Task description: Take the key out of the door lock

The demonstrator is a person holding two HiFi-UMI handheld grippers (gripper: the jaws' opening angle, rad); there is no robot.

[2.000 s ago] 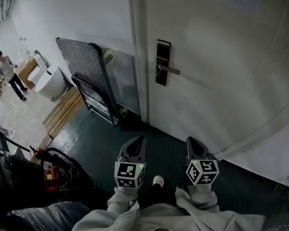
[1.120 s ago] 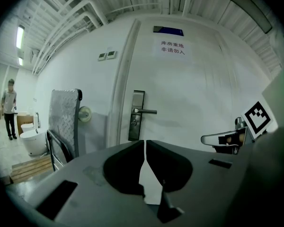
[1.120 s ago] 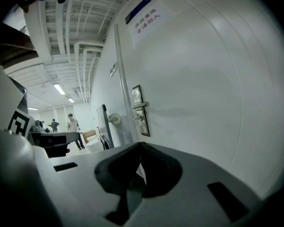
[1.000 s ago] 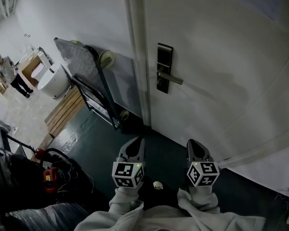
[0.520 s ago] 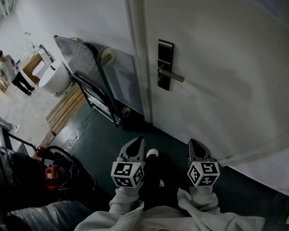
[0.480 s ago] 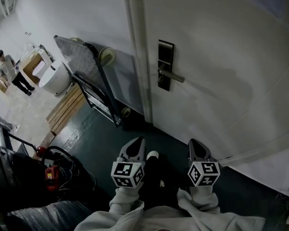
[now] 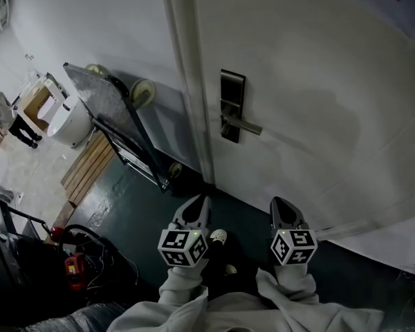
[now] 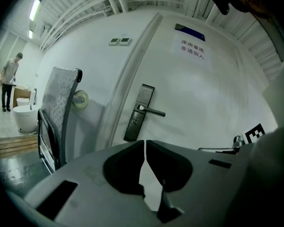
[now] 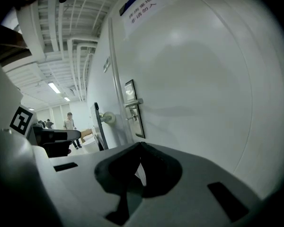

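Below the lever on the lock plate (image 7: 231, 106) the key (image 8: 134, 121) seems to sit, well apart from left gripper (image 7: 199, 203) and right gripper (image 7: 279, 205); both are closed, empty; the approach probably wants one opened, level, square to the key's head.

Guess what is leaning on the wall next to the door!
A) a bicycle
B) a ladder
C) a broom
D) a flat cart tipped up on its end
D: a flat cart stands tipped up against the wall to the left of the door, with one of its wheels sticking out near the top.
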